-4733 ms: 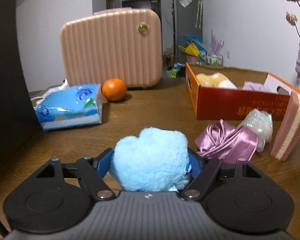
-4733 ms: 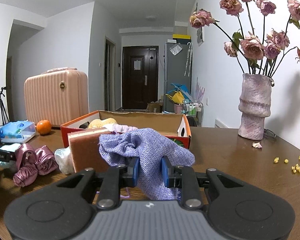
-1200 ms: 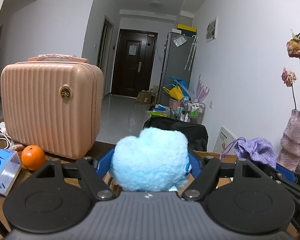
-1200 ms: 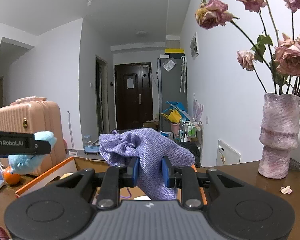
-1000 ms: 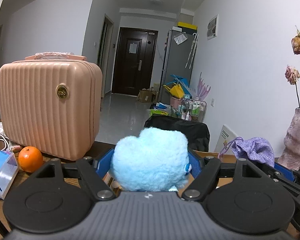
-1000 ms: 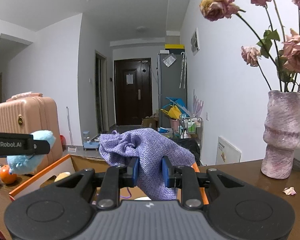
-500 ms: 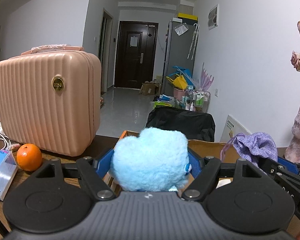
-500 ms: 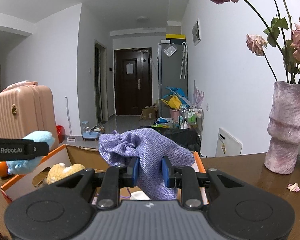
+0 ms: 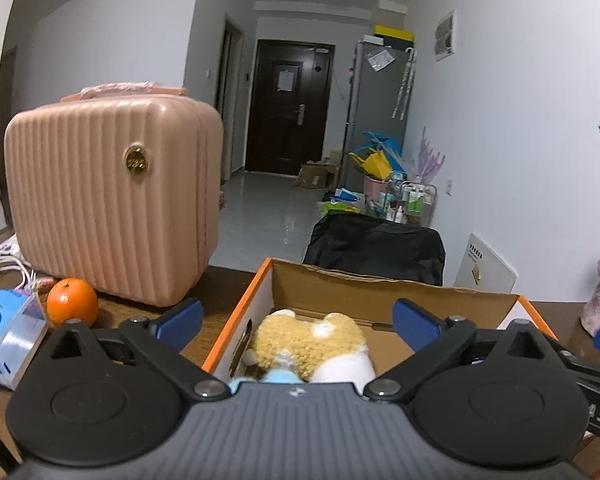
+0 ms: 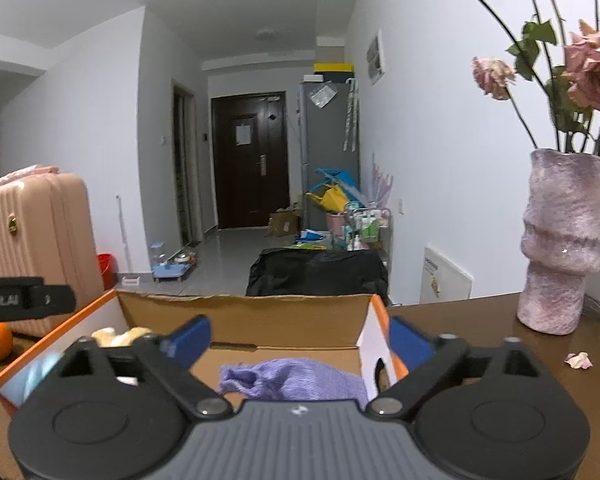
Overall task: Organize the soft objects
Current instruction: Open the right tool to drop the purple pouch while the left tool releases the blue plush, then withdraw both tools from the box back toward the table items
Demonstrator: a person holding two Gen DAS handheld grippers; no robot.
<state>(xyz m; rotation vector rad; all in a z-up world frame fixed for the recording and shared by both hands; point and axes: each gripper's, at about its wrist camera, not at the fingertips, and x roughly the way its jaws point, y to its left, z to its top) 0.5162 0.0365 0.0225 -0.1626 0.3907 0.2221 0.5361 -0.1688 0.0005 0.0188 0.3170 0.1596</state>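
- Hovering over the cardboard box [image 9: 384, 294], your left gripper [image 9: 298, 318] has just been opening; its jaws now stand wide with nothing between them.
- A sliver of the blue plush [image 9: 278, 376] shows just past the gripper body, low in the box and touching the near side of the yellow-and-white plush [image 9: 312, 344] that lies on the box floor.
- Your right gripper [image 10: 296, 340] has likewise just been opening and is spread wide, gripping nothing.
- The purple knit pouch [image 10: 296, 378] lies below it inside the box, at the right end, close to the white end wall with the hand hole.
- From the right wrist view you can also see a pale blue blur [image 10: 40, 376] at the box's left end; it is too smeared to tell its shape.
- To the left of the box, on the wooden table [image 9: 224, 288], stand the pink suitcase [image 9: 112, 208], an orange [image 9: 72, 306] and a tissue pack [image 9: 4, 342].
- A pink vase [image 10: 562, 244] of dried roses stands well to the right.
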